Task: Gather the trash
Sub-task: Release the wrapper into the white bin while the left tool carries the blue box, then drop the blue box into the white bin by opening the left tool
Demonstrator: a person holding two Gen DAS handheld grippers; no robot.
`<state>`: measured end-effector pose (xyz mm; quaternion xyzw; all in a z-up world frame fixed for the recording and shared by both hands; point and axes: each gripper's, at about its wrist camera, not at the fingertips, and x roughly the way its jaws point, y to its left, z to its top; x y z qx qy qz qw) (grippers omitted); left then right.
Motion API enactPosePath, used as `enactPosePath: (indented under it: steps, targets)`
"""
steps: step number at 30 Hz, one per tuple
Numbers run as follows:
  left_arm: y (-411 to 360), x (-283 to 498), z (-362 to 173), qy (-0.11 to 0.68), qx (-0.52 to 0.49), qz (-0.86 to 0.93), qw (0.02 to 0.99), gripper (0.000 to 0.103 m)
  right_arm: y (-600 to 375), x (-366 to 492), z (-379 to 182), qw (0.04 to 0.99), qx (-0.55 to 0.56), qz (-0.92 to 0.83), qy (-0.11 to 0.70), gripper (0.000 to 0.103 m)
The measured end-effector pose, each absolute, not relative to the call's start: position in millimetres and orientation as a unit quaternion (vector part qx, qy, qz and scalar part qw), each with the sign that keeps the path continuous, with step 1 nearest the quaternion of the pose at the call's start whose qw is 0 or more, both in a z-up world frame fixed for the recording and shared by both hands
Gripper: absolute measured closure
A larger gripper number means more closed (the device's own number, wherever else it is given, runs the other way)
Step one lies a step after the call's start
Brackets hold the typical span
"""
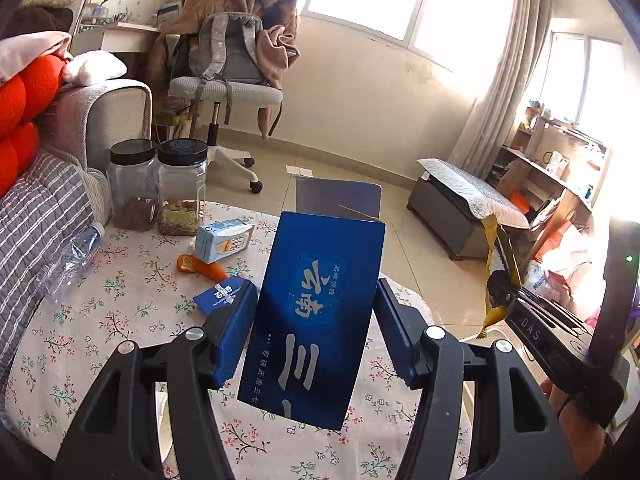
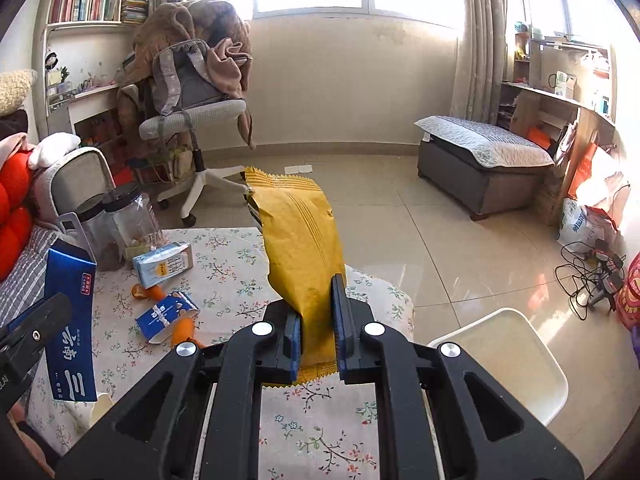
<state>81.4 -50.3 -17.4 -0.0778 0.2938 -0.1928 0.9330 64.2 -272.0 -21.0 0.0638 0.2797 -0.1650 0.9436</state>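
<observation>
My left gripper [image 1: 316,286] is shut on a tall dark-blue carton [image 1: 316,320] with white characters, held upright above the floral tablecloth [image 1: 120,320]. My right gripper [image 2: 314,296] is shut on a yellow snack wrapper [image 2: 300,232] that sticks up and forward from its pads. The right gripper [image 1: 506,290] and the yellow wrapper [image 1: 498,264] also show at the right of the left wrist view. On the table lie a light-blue milk carton [image 2: 164,266], a small blue carton [image 2: 166,316], an orange wrapper [image 1: 200,268] and a crushed clear bottle [image 1: 72,256].
Two black-lidded jars [image 1: 160,188] stand at the table's far edge. A white bin [image 2: 508,360] sits beside the table on the right. Beyond are an office chair with a backpack [image 2: 192,92], a grey ottoman [image 2: 480,168], floor cables [image 2: 588,276] and a sofa with red cushions [image 1: 20,92].
</observation>
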Motion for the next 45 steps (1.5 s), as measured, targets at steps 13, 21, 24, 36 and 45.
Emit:
enactPosePath:
  steps: [13,21,24,36,45]
  targets:
    - [-128,74,-20,0.303,-0.024,-0.256,0.918,0.044,-372,40,-66,0.897,0.116,-0.288,0.315,0.090]
    - [-185,72,-23,0.308,0.003,-0.303,0.902,0.044,-425,21,-94,0.854,0.173,-0.350,0.344,0.059]
    - [-209,73,-25,0.313,0.010,-0.321,0.894,0.044,-440,5,-92,0.846,0.194,-0.374,0.327,0.036]
    - [-299,70,-45,0.363,0.035,-0.393,0.844,0.044,-480,-46,-77,0.826,0.246,-0.436,0.257,0.012]
    - [-355,68,-64,0.404,0.043,-0.421,0.811,0.044,-498,-73,-72,0.799,0.222,-0.509,0.231,0.008]
